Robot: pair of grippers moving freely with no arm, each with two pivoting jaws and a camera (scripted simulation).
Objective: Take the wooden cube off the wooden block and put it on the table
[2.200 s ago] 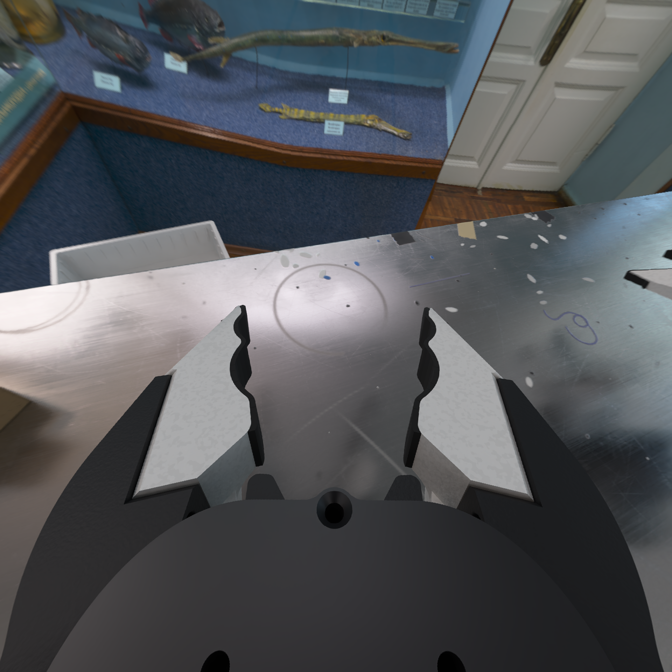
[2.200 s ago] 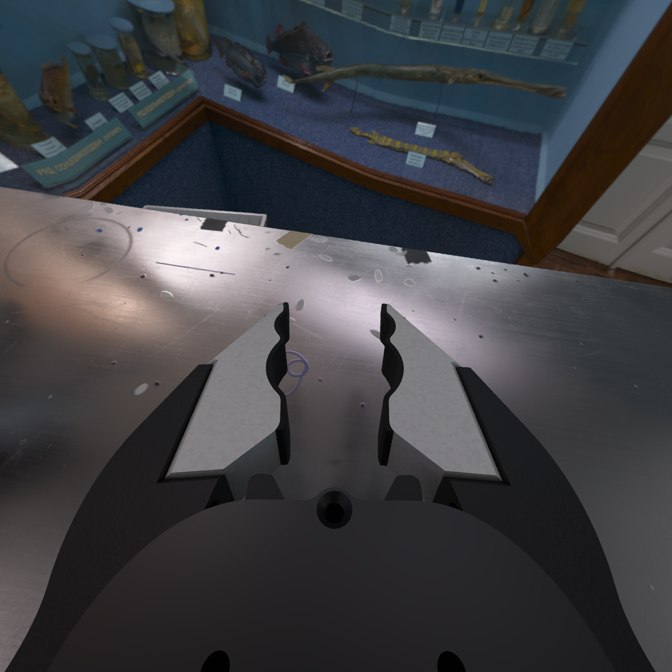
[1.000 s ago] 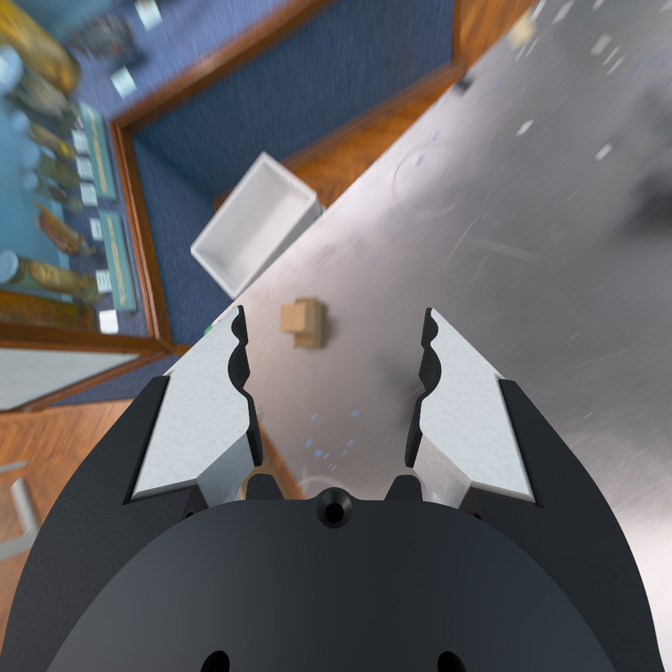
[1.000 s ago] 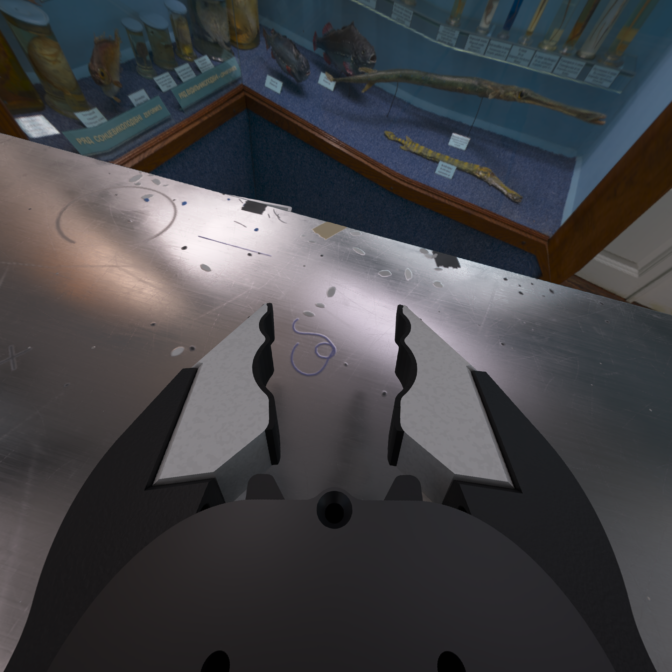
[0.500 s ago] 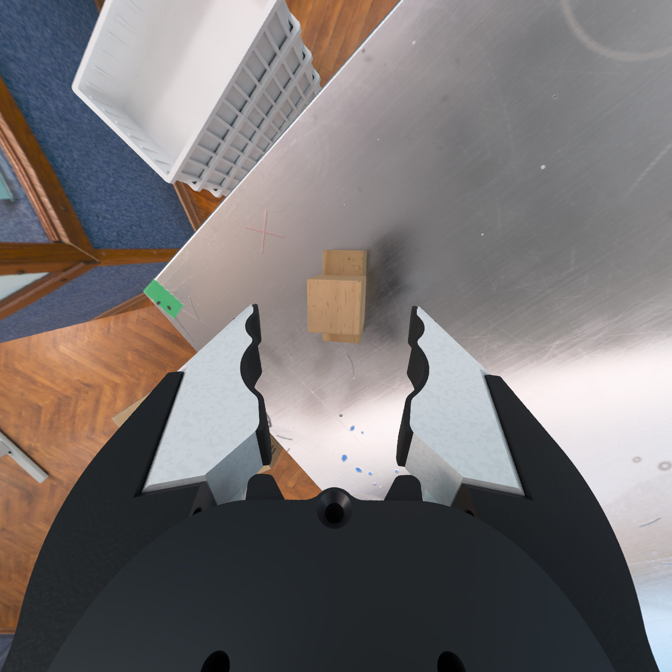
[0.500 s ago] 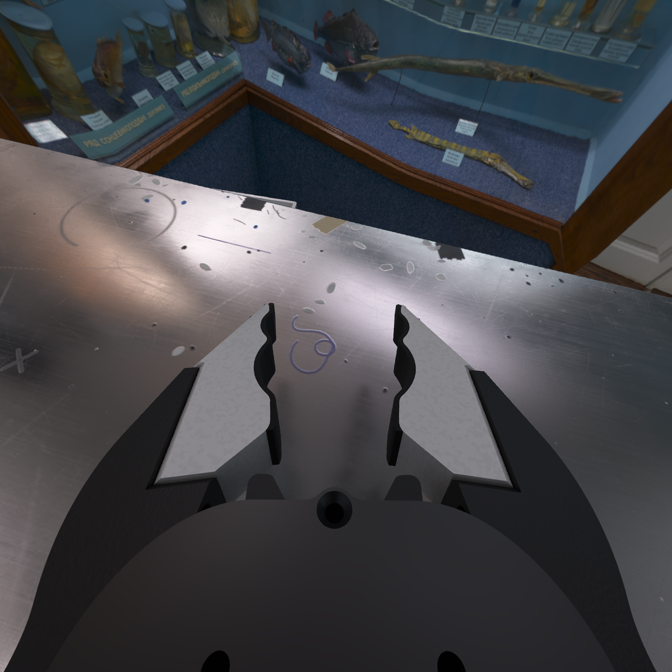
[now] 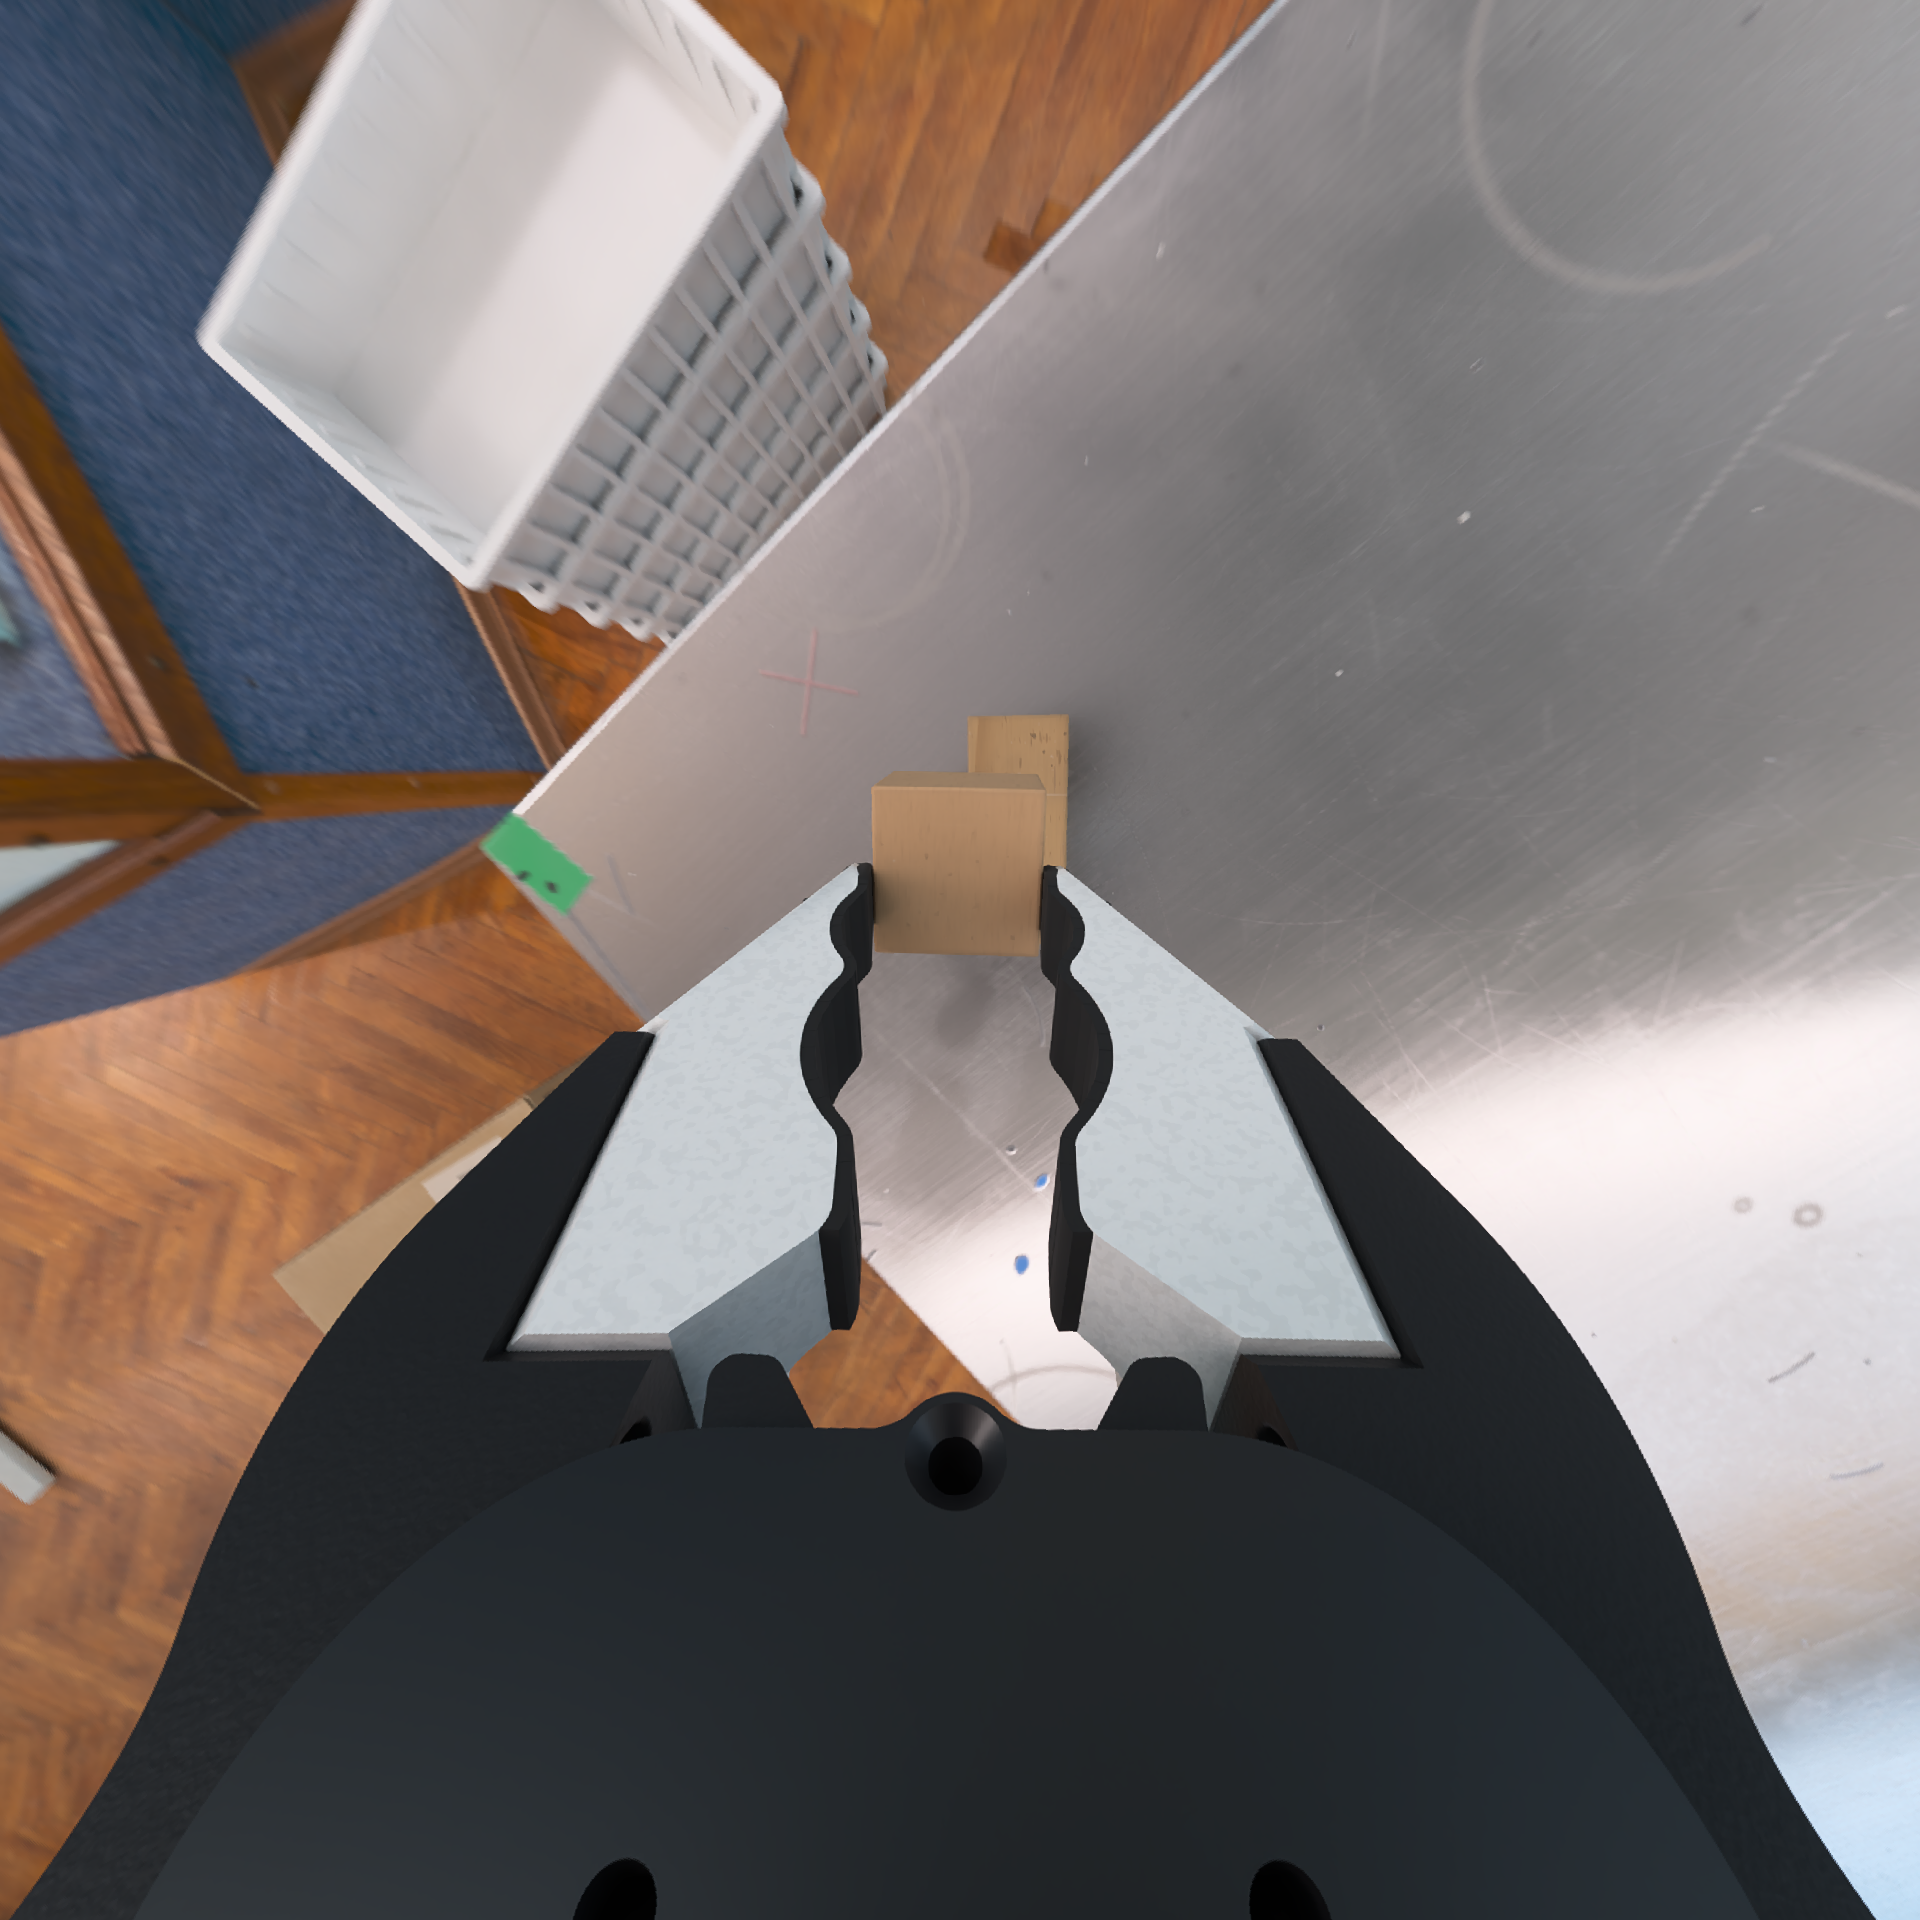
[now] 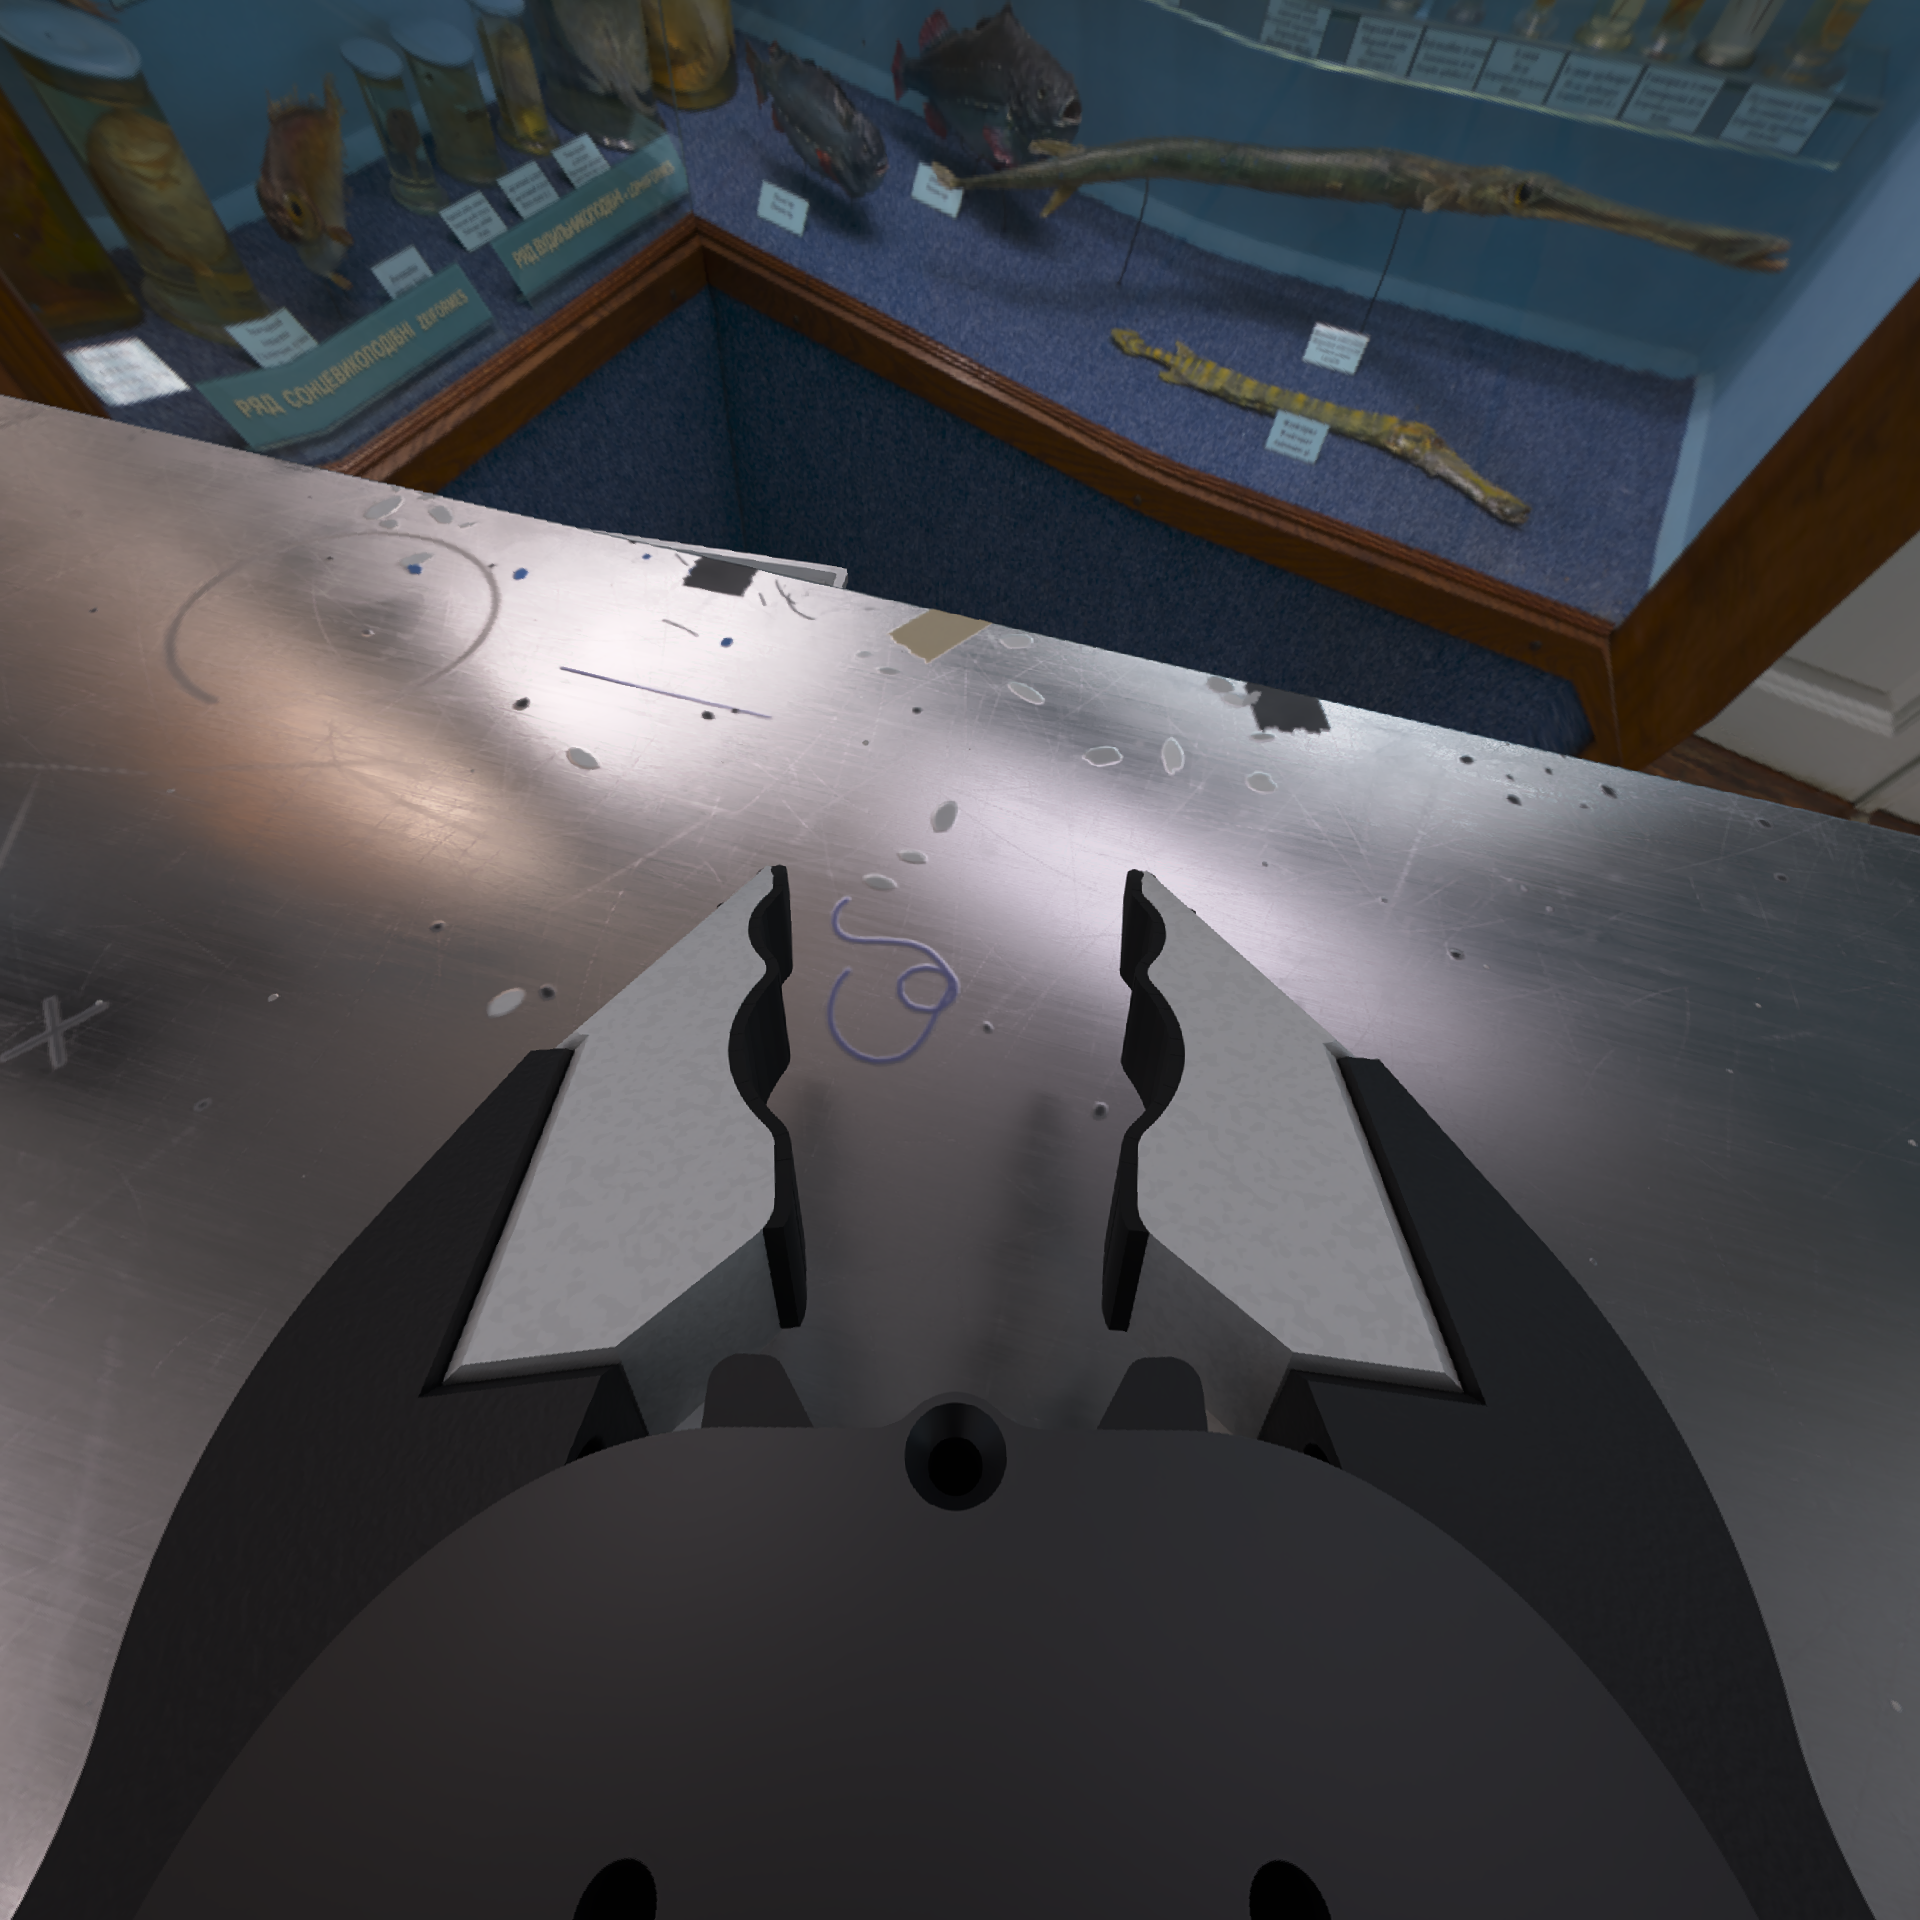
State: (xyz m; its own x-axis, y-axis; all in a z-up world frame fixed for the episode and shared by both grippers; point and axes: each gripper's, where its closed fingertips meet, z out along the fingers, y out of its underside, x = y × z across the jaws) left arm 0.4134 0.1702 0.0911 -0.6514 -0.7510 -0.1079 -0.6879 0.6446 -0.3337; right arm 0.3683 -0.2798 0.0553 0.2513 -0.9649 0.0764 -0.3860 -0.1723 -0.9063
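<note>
In the left wrist view a light wooden cube (image 7: 956,862) sits over a wooden block (image 7: 1023,750), of which only the far end shows behind it. My left gripper (image 7: 956,899) points down at the metal table (image 7: 1455,727), and its two fingertips press the cube's left and right sides. I cannot tell whether the cube still rests on the block. My right gripper (image 8: 954,894) is open and empty, low over another part of the table (image 8: 416,831). Cube and block do not show in the right wrist view.
A white plastic crate (image 7: 540,312) stands on the floor beyond the table's left edge. A green tape patch (image 7: 535,862) marks the table corner near the cube. A cardboard piece (image 7: 416,1226) lies on the wooden floor below. Display cases with fish stand past the table's far edge.
My left gripper swung left and tipped down over the cube, came lower and closed its fingers onto the cube's sides. My right gripper opened a little wider and has barely moved.
</note>
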